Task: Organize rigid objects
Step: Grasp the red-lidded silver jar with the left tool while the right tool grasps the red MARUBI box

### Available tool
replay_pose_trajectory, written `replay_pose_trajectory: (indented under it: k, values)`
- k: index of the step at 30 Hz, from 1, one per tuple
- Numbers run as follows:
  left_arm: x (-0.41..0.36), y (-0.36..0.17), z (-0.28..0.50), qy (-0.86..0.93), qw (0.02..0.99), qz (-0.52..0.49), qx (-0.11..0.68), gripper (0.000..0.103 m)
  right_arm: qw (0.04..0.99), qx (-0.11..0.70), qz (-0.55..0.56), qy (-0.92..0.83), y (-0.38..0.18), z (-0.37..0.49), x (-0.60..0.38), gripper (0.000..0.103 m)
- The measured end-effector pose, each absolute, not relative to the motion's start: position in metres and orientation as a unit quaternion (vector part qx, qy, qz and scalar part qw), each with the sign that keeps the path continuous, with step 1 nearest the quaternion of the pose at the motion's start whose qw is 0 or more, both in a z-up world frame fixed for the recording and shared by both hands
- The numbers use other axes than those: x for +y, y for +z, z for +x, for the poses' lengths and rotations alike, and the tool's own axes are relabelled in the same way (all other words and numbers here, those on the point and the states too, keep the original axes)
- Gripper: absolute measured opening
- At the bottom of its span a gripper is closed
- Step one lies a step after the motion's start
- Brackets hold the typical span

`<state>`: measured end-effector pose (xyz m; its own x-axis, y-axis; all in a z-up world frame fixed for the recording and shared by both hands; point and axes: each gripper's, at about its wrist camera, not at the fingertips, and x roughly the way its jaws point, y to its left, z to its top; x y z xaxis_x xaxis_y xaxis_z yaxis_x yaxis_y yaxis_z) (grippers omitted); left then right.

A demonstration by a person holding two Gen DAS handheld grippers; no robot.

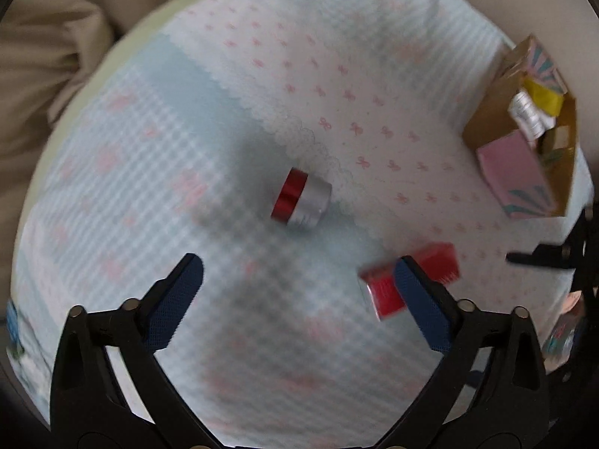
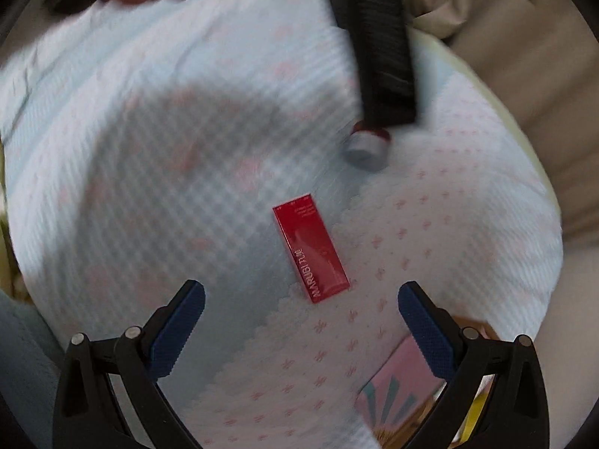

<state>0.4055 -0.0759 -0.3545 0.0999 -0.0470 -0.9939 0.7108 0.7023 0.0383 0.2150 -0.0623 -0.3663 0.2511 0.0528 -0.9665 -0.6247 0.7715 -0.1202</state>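
A small jar (image 1: 301, 200) with a red lid and silver body lies on its side on the blue-and-pink cloth (image 1: 149, 172); it also shows in the right wrist view (image 2: 366, 146). A flat red box (image 1: 385, 284) lies near it, and it also shows in the right wrist view (image 2: 311, 247). My left gripper (image 1: 297, 284) is open and empty, above the cloth, with the jar ahead of it. My right gripper (image 2: 301, 308) is open and empty, with the red box just ahead. The other gripper (image 2: 378, 56) hangs over the jar in the right wrist view.
A pink and gold open box (image 1: 524, 138) holding several small items stands at the cloth's right edge; its corner shows in the right wrist view (image 2: 400, 385). Beige bedding (image 1: 48, 75) surrounds the round cloth-covered surface.
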Motion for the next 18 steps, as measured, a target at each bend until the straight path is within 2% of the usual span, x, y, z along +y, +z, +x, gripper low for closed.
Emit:
replay_pose_trajectory:
  k: [4, 7, 11, 14, 16, 17, 18]
  values:
    - [-0.094, -0.394, 0.424, -0.286, 0.668, 0.3, 0.618, 0.096, 0.722, 0.589, -0.279, 0.232, -0.404, 0.233, -0.053, 0.103]
    - [-0.103, -0.42, 0.431, -0.295, 0.646, 0.323, 0.625, 0.092, 0.699, 0.609, -0.291, 0.238, -0.43, 0.245, -0.045, 0.098]
    - [-0.111, -0.446, 0.435, -0.297, 0.623, 0.349, 0.634, 0.079, 0.666, 0.625, -0.315, 0.258, -0.461, 0.25, -0.034, 0.081]
    - [-0.112, -0.457, 0.441, -0.295, 0.616, 0.347, 0.643, 0.076, 0.649, 0.632, -0.328, 0.269, -0.475, 0.254, -0.03, 0.075]
    - [-0.113, -0.464, 0.444, -0.298, 0.608, 0.345, 0.65, 0.07, 0.64, 0.638, -0.326, 0.278, -0.481, 0.258, -0.029, 0.075]
    - [-0.114, -0.468, 0.445, -0.299, 0.604, 0.349, 0.652, 0.062, 0.638, 0.64, -0.325, 0.28, -0.482, 0.259, -0.028, 0.074]
    - [-0.114, -0.471, 0.445, -0.299, 0.6, 0.353, 0.653, 0.054, 0.635, 0.642, -0.325, 0.282, -0.484, 0.261, -0.028, 0.069]
